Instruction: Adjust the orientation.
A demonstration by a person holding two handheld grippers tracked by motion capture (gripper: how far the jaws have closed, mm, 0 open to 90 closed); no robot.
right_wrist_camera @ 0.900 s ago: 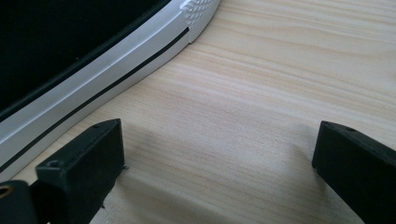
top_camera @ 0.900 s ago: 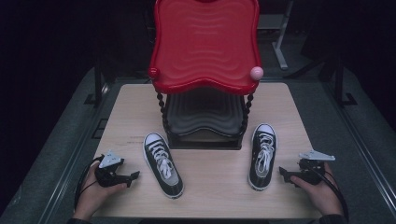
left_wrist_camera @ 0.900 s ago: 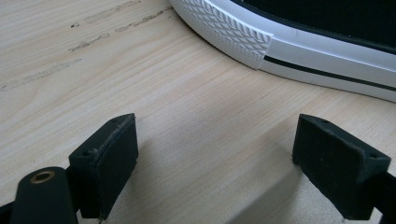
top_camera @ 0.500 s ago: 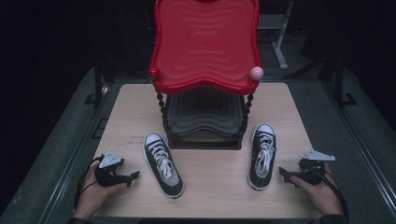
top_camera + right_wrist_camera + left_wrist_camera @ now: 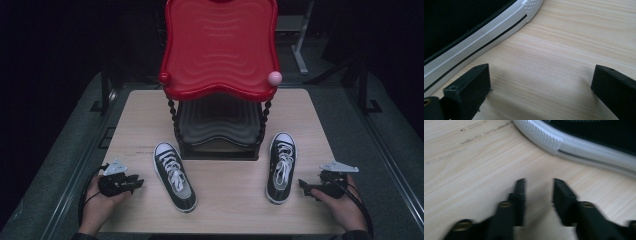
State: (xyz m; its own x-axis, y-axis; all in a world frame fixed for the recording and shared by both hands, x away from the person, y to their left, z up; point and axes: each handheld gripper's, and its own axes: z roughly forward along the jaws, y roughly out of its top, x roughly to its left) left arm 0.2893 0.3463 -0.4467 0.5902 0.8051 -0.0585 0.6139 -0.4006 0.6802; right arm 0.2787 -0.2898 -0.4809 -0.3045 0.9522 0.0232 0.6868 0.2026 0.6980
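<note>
On the tabletop (image 5: 220,200) in the high view, two black sneakers with white laces and white soles lie in front of a two-tier stand (image 5: 220,120), its red top tray (image 5: 220,45) above a dark lower tray (image 5: 220,122). A small pink ball (image 5: 275,77) sits at the red tray's near right corner. The left shoe (image 5: 175,176) lies at an angle, toe toward the stand; the right shoe (image 5: 281,167) lies almost straight, toe also toward the stand. The left tongs (image 5: 140,183) sit in the person's left hand (image 5: 97,202) near the tabletop's left edge, pointing at the left shoe but apart from it. The right tongs (image 5: 303,187) rest in the right hand (image 5: 345,205), pointing at the right shoe, just beside its heel end.

Over to the left gripper view: the left tongs (image 5: 539,187) are low over the wood, jaws a narrow gap apart, nothing between them. The left shoe's white sole (image 5: 579,145) curves across the top, clear of the tips. The picture is a bit blurred.

Now the right gripper view: the right tongs (image 5: 541,75) stand wide, bare wood between the jaws. The right shoe's white sole (image 5: 481,42) runs along the upper left, just beside the left-hand jaw; touching or not, I cannot tell.
</note>
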